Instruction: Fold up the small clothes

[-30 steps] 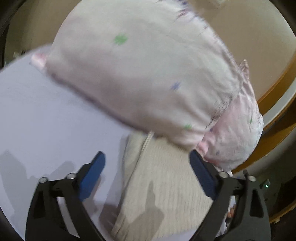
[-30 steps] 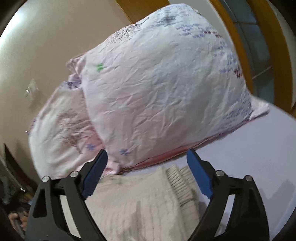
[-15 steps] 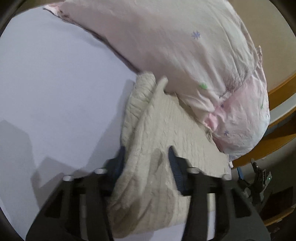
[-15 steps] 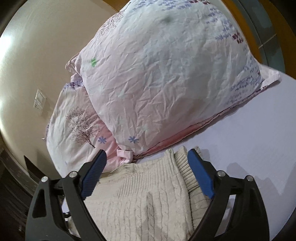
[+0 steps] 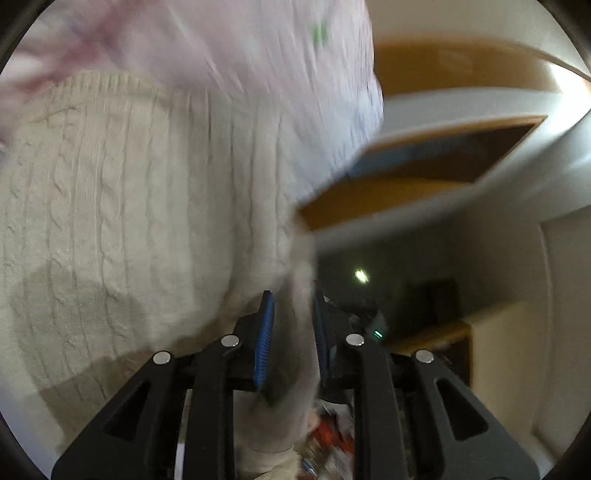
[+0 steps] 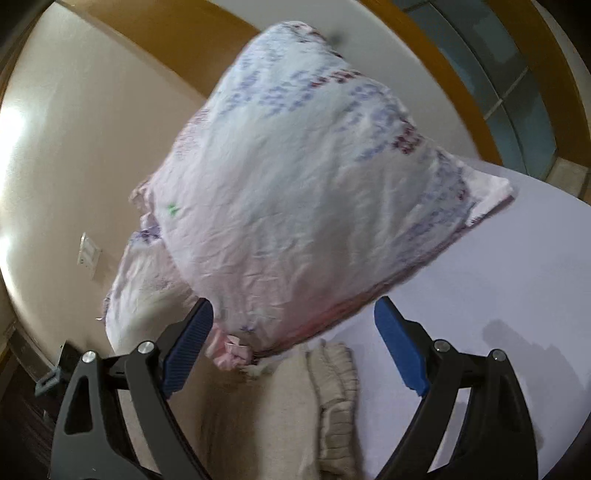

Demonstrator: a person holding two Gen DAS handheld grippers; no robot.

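A cream cable-knit sweater [image 5: 122,206] fills the left of the left wrist view. My left gripper [image 5: 291,314] is shut on an edge of it, a strip of knit pinched between the blue pads. In the right wrist view the sweater [image 6: 295,413] lies on the pale lilac bed sheet [image 6: 498,295] below a pink patterned pillow [image 6: 303,192]. My right gripper [image 6: 295,325] is open and empty, held above the sweater's ribbed hem, its fingers either side of the pillow's lower edge.
A second pink pillow [image 6: 144,280] lies behind the first, by the beige wall [image 6: 74,147]. A wooden headboard [image 6: 166,33] runs along the back. The pillow [image 5: 266,74] and wooden furniture [image 5: 424,173] show in the blurred left wrist view.
My left gripper has closed from open onto the sweater's edge and swung round with it. My right gripper stayed open and tilted up slightly toward the pillow.
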